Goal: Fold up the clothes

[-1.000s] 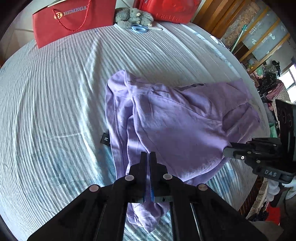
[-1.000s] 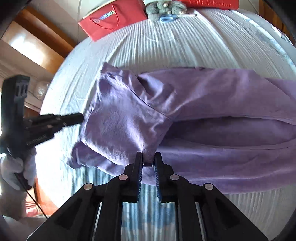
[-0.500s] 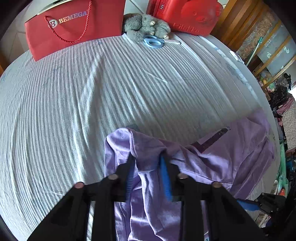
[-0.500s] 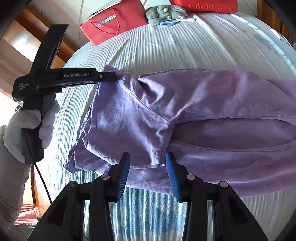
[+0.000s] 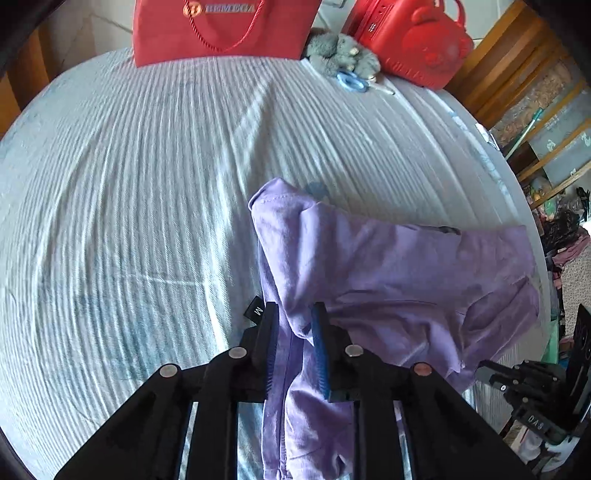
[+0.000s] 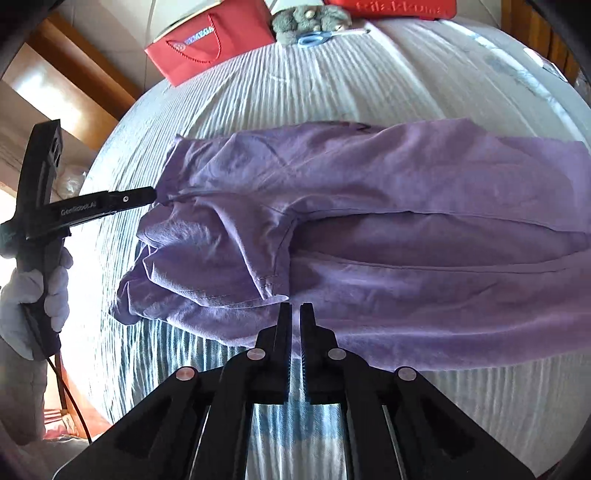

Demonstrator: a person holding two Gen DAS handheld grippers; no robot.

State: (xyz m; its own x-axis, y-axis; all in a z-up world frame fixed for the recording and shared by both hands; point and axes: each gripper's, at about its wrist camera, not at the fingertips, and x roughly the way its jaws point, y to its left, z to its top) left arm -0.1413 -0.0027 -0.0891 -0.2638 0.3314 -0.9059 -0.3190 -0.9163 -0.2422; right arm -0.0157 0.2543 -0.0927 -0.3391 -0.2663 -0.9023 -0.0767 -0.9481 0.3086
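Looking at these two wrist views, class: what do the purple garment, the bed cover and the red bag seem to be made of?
Purple garment: soft matte knit, probably cotton jersey; it drapes, wrinkles and shows stitched seams.
Bed cover: pale woven cloth with fine ribbed lines, matte; the fibre can't be told.
Red bag: apparently stiff paper or card, flat-sided, with a twisted cord handle and printed logo.

Left hand-held gripper (image 5: 294, 347): black angular frame, blue ribbed pads (image 5: 320, 354) inside fingers, round silver screw heads on linkage. White "GenRobot.AI" lettering on side, black cable trailing from handle. Right hand-held gripper (image 6: 295, 314): same black build, silver screws. Hand (image 6: 35, 302): pale grey-white glove.
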